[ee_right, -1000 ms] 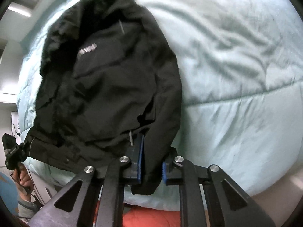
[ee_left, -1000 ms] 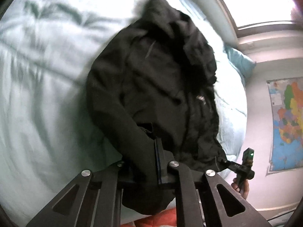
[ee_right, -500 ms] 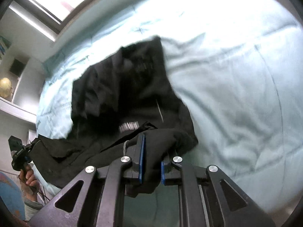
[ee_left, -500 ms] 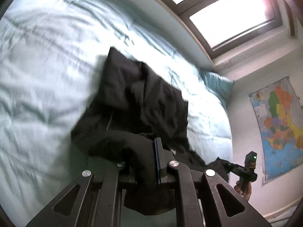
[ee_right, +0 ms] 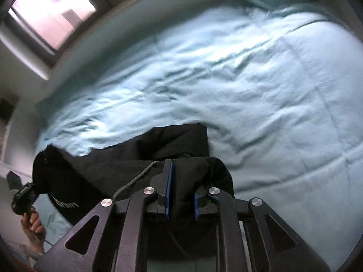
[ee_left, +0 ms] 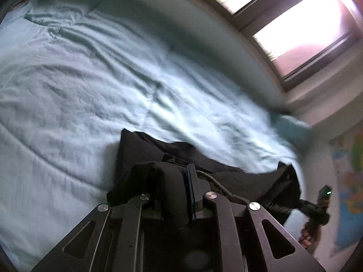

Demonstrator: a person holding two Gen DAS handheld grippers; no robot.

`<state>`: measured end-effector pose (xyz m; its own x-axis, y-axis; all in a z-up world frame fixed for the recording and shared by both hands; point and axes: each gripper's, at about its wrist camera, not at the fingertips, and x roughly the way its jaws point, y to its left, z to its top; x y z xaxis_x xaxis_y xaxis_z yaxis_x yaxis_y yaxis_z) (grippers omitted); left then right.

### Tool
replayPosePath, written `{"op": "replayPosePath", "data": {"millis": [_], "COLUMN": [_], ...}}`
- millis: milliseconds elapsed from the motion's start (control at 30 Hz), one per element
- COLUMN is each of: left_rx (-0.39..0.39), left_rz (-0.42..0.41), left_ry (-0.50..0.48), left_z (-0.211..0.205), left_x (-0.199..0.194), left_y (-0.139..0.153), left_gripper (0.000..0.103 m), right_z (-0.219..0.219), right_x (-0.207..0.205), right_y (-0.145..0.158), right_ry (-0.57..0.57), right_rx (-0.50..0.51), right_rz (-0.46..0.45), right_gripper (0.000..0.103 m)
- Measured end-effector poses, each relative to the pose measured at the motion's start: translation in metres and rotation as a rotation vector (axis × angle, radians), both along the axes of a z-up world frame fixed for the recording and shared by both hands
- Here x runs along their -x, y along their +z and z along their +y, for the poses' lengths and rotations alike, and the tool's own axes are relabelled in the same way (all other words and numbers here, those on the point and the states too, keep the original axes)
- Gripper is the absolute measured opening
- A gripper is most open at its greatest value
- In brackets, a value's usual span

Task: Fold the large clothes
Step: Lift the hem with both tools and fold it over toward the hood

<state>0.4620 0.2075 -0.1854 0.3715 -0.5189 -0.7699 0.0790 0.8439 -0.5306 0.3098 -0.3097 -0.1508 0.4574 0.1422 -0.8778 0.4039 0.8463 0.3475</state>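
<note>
While you hold the black jacket up, both ends are pinched tight.

Your left gripper and your right gripper each squeeze a bunch of its cloth, low over the blue bed. Keep both hands level and lay it down slowly, so the fold lands flat.

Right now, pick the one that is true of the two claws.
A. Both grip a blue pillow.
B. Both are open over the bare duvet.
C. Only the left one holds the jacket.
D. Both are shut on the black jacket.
D: black jacket fabric is pinched in the left claw and in the right claw, above the pale blue duvet.
</note>
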Motion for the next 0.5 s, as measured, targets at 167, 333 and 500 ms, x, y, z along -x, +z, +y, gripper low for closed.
{"op": "replayPosePath", "data": {"millis": [167, 333, 500], "left_rx": [-0.047, 0.001, 0.03], "left_rz": [0.166, 0.202, 0.213], "left_ry": [0.016, 0.014, -0.032], "left_z": [-0.017, -0.014, -0.004], "left_x": [-0.039, -0.047, -0.043], "left_y": [-0.09, -0.119, -0.101], "left_gripper": [0.018, 0.018, 0.022], "right_z": [0.0, 0.001, -0.008], "right_x": [-0.052, -0.067, -0.065], "right_y": [-0.097, -0.139, -0.128], "right_ry": [0.007, 0.011, 0.006], "right_rx": [-0.043, -0.086, -0.13], "right_rz": [0.174, 0.213, 0.195], "right_gripper": [0.025, 0.027, 0.028]}}
